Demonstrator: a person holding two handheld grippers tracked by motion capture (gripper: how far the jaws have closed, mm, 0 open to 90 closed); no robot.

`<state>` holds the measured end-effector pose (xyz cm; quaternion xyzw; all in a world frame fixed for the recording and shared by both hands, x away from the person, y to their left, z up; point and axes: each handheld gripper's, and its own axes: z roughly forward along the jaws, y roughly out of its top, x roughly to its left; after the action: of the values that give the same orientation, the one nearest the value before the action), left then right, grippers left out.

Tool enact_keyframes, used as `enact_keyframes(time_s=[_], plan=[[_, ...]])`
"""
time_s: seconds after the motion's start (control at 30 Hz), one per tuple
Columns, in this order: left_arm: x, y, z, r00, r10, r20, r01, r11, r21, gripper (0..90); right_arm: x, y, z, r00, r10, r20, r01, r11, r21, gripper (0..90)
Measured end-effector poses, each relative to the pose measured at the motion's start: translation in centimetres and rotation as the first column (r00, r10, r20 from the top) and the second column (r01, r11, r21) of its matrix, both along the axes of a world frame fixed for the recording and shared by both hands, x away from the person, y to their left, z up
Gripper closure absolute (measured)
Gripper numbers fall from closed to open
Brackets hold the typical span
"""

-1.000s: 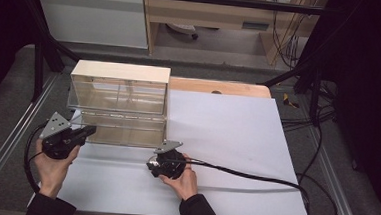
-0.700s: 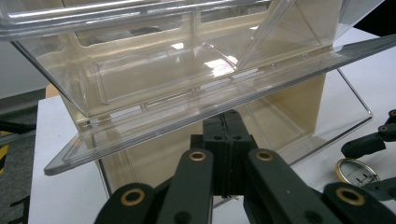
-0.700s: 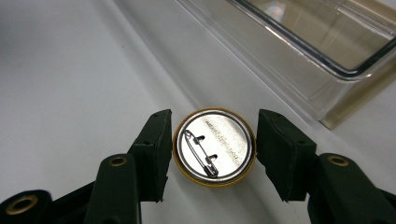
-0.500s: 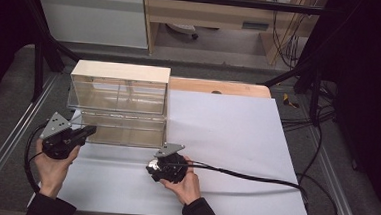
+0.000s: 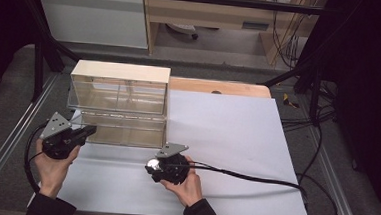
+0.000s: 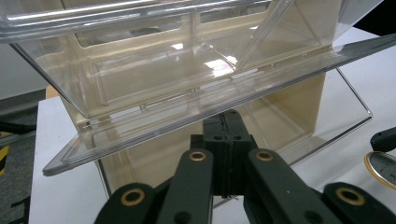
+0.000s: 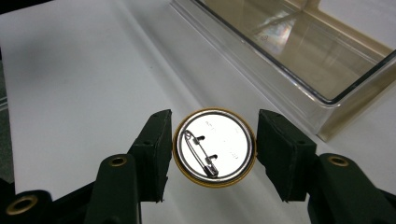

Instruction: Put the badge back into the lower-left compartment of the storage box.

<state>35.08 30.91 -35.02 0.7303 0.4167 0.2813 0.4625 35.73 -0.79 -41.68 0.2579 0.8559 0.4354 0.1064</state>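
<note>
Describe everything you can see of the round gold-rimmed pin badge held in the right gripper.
The round gold-rimmed pin badge shows its back: a shiny silver metal disc with a thin gold edge and a closed safety pin fixed off-centre through two small slots. It sits between the black jaws of the right gripper, which press on its rim from both sides, above the white table sheet. In the high view it lies just in front of the clear plastic drawer.

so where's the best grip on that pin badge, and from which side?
Across its round rim, one of the fingers on each side, as the right gripper already holds it. The pin badge is a thin flat disc with its pin-back facing the camera, so only the opposite edges offer purchase. Come in level with the disc's plane, clear of the safety pin.
</note>
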Motion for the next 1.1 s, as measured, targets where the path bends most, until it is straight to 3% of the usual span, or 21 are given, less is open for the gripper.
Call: enact_keyframes(time_s=[0.8, 1.1], plan=[[0.0, -0.1, 0.1, 1.0000, -0.004, 0.001, 0.004, 1.0000, 0.000, 89.7, 0.2, 3.2, 2.8, 0.9974, 0.030, 0.066, -0.033, 0.9985, 0.044, 46.9], [0.0, 0.0, 0.1, 1.0000, -0.005, 0.001, 0.005, 1.0000, 0.002, 89.7, 0.7, 4.4, 3.2, 0.9970, 0.025, 0.074, -0.030, 0.9979, 0.058, 46.9]])
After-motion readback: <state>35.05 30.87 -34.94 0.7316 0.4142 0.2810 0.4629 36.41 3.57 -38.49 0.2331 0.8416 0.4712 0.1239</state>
